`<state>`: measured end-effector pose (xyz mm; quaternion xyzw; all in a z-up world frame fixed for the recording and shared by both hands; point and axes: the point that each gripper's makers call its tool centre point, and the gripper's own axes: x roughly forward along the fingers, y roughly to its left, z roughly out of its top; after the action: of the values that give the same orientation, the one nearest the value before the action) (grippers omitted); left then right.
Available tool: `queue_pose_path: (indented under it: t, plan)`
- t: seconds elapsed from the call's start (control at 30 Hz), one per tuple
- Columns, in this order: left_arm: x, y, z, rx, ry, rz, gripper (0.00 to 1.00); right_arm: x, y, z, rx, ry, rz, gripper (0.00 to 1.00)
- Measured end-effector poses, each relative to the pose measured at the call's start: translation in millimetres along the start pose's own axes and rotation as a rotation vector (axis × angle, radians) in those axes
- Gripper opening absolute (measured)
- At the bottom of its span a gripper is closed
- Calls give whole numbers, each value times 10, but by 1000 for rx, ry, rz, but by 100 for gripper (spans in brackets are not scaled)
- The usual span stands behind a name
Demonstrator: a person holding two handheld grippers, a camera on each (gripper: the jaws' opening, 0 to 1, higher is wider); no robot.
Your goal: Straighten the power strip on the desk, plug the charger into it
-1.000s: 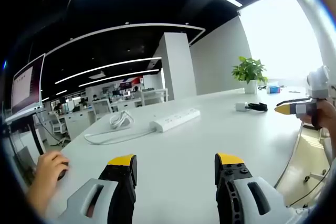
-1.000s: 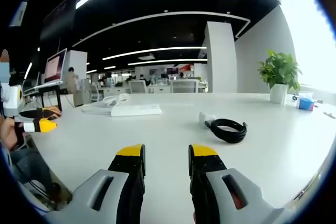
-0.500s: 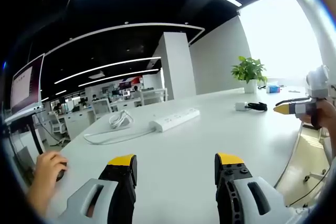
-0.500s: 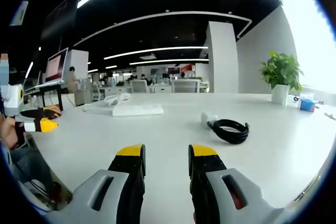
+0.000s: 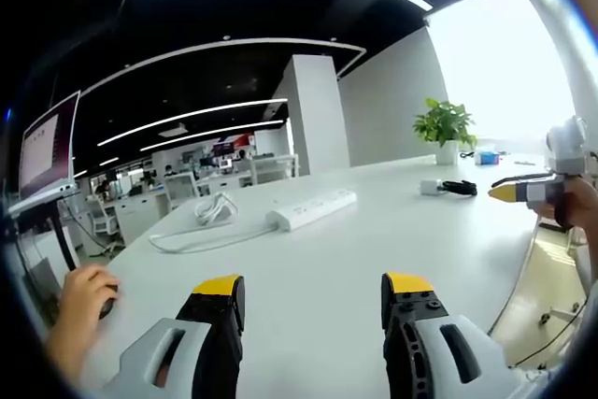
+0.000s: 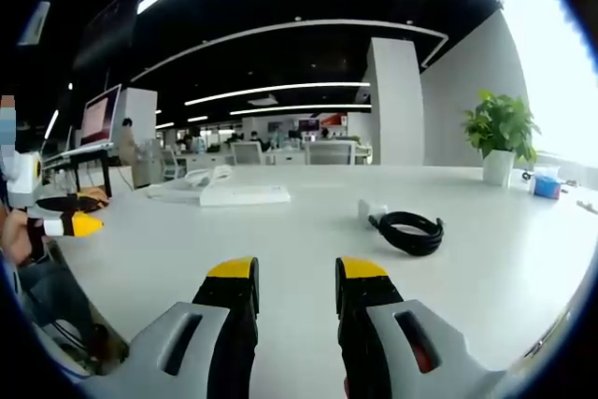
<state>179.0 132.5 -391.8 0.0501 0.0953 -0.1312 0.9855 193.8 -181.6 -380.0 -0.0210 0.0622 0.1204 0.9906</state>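
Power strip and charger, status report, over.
Left tool and right tool open, empty. White power strip angled on white desk, untouched. White charger with black coiled cable apart, unplugged. Path clear.

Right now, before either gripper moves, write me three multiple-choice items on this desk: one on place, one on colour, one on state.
1. Place: in the right gripper view, where does the coiled black cable lie relative to the long white power strip?
A. to its right
B. on top of it
C. to its left

2. Colour: what colour are the tips of the left gripper?
A. red
B. yellow
C. blue

3. State: how do the jaws of the right gripper stand?
A. shut on the cable
B. shut on the strip
C. open, holding nothing

Answers: 1 A, the cable sits right of the strip, next to the small white charger block. 2 B, both tips are yellow. 3 C, bare white desk shows between the jaws.
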Motion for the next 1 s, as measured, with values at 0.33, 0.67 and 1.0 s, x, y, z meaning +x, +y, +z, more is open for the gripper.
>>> queue_pose_path:
  t: [0.33,0.67,1.0]
  plan:
    - [120,31,-90,-34,-2,0,58,60,-29,-121,23,18,-2,33]
    - [177,27,-233,-54,52,-12,57,73,-79,-206,39,35,-18,33]
    - [156,0,-203,-53,40,-16,57,54,-53,-194,43,35,-14,33]
